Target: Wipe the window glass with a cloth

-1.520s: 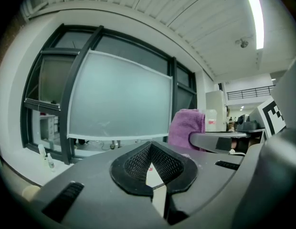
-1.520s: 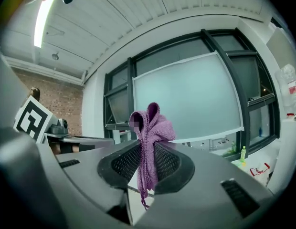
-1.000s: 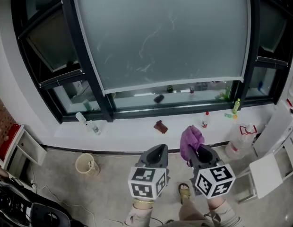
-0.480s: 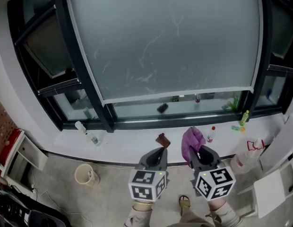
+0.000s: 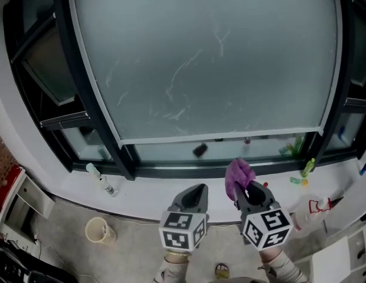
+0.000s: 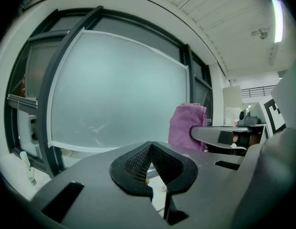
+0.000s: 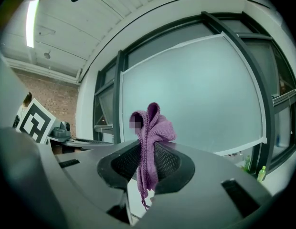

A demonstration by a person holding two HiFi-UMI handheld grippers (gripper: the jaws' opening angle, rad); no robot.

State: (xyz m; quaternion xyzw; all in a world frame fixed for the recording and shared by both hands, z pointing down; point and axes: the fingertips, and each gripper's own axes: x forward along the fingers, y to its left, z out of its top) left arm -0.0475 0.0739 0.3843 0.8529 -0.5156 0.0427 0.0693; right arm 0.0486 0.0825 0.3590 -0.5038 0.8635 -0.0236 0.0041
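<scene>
— Where's the cloth?
— The purple cloth (image 7: pixel 149 142) is pinched between the closed jaws of the right gripper (image 7: pixel 147 165), bunched upward before the frosted window glass (image 5: pixel 201 63) and seemingly not touching it.
— And the left gripper (image 6: pixel 153 163)?
— Jaws pressed together, nothing between them.

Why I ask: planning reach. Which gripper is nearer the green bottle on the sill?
Right. The right gripper, shut on the purple cloth, is left of the green bottle; the left gripper lies farther left.
</scene>
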